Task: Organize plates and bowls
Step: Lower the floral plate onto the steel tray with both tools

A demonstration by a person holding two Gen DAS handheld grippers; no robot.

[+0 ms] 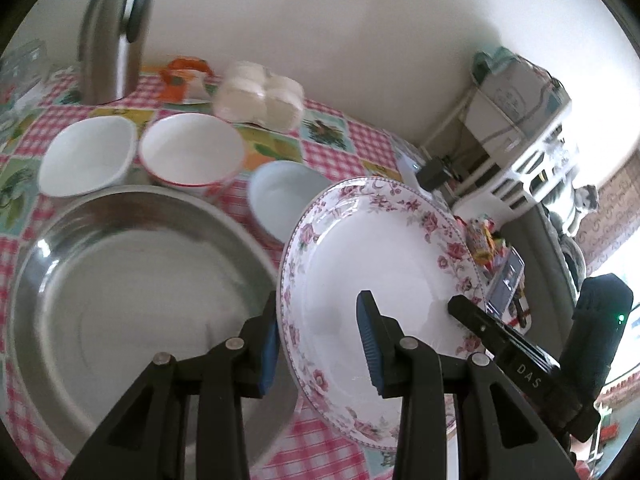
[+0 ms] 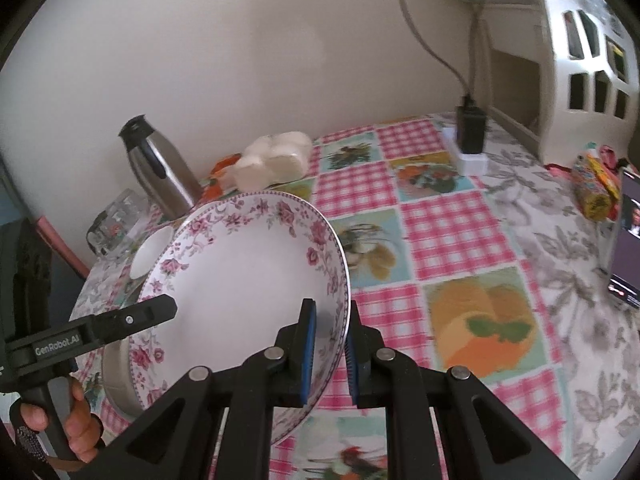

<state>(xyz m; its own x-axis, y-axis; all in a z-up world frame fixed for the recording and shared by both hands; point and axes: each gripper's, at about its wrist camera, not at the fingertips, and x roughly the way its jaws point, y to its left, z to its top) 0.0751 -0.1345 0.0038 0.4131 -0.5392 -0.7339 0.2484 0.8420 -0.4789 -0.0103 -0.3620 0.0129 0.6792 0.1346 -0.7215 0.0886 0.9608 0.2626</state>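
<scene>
Presently the floral plate (image 1: 360, 264) hangs tilted above the table (image 2: 440, 240), beside the steel pan (image 1: 132, 280). Both tongs, left (image 1: 320, 344) and right (image 2: 330, 354), clamp opposite rims. Judged glazed, stiff, breakable, slippery; rim holds suit it.

Plain cream wall (image 2: 200, 40), white shelf unit (image 2: 580, 60), checked tablecloth (image 2: 452, 232), daylight.

One flowery plate (image 1: 372, 264) – one big metal pan (image 1: 132, 280) – three bowls (image 1: 86, 154) (image 1: 192, 150) (image 1: 280, 196) – one metal jug (image 1: 112, 36) – two grippers (image 1: 320, 350) (image 2: 330, 354).
</scene>
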